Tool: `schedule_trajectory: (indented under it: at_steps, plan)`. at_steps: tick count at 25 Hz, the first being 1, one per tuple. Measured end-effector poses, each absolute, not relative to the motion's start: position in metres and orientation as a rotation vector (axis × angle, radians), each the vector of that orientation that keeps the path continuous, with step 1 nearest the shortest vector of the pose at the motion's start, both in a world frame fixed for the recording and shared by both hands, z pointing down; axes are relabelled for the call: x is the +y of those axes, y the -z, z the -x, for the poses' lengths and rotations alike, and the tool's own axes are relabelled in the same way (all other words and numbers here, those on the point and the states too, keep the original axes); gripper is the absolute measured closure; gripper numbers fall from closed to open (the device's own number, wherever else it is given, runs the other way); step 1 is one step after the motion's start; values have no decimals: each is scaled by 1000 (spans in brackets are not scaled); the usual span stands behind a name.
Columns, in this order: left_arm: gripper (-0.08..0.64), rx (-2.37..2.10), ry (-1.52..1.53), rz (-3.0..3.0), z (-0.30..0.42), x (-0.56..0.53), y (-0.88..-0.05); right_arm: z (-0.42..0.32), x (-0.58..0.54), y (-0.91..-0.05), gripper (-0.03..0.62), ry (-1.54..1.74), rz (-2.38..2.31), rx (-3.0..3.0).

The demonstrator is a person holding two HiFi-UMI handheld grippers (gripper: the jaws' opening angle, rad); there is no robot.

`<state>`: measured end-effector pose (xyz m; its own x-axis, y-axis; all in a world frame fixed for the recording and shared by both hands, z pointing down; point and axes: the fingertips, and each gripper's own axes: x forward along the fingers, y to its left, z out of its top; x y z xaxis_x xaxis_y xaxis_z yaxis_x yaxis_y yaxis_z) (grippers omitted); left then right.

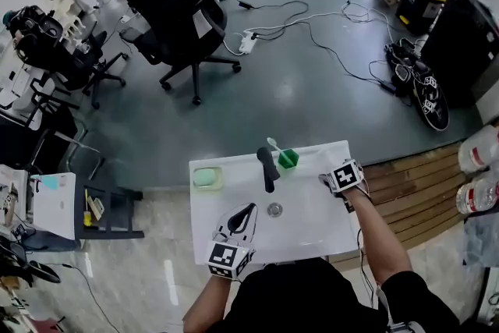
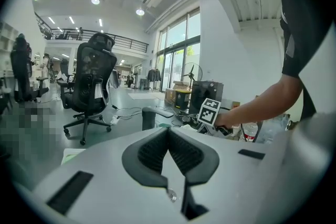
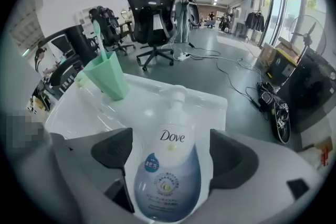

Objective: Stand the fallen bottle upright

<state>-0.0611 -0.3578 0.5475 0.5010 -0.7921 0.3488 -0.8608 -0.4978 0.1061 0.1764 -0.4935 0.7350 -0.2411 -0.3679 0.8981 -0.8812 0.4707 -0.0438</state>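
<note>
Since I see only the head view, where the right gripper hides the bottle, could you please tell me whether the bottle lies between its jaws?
Observer: Yes; the right gripper view shows the bottle lying label up between the jaws of the right gripper, which stand apart, not visibly pressing it.
Operator: Which way does its pump point?
Observer: Away from the gripper, toward the sink's far rim.
Operator: What kind of bottle is it?
Observer: A white pump bottle with a blue lower half.

Open lab-like office hall: swivel chairs (image 1: pixel 183 4), floor cables (image 1: pixel 274 30), mezzanine railing (image 2: pixel 89 36), tall windows (image 2: pixel 181 55).
</note>
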Motion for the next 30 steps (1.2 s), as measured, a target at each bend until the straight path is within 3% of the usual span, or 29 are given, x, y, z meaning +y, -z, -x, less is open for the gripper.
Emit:
schedule_trajectory:
  at_steps: [3,6,30]
  plan:
    - [543,-1390,-370,-2480,60,-358,-551,-181,-492,-739,152,-720,-1023,-1758]
    - [543,-1374,-367,-2482,55,-356,-551,-188,-493,-746,254,-653,-1008,-1710]
    - [543,-1434,-321,-2410,70,-337,-555,-186,-488,-729,282,-656,-1047,-1875]
